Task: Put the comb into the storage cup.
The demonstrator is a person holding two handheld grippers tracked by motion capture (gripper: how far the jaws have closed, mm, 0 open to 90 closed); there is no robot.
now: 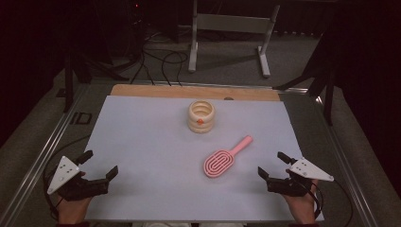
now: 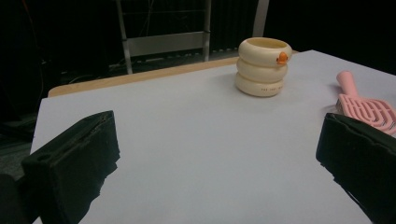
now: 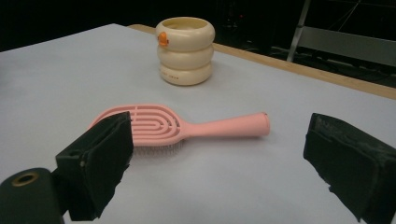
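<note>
Both of my grippers wait at the near edge of the pale grey table sheet [image 1: 151,142], one in each hand: the left gripper [image 1: 100,164] at the near left corner, the right gripper [image 1: 273,164] at the near right, each with its black jaws spread wide and nothing between them.

Just ahead of my right gripper lies the pink plastic vented hairbrush [image 1: 225,158], flat on the sheet with its bristles down and its slim handle angled away toward the far right. In the right gripper view the brush [image 3: 187,125] sits close in front of my jaws, oval head to the left, handle running right. The left gripper view catches the brush head [image 2: 369,109] at its right edge.

Farther back, near the middle of the table, stands the cream ribbed cup shaped like three stacked rings [image 1: 201,116], upright, well apart from the brush, with a small orange mark on its side.

I judge the brush light and stiff, its smooth plastic somewhat slippery and its low profile awkward to get under. The handle looks like the best hold: narrow enough for my jaws to close across its width, near where it meets the head, so it does not swing. The open-slotted head offers less sure purchase.
</note>
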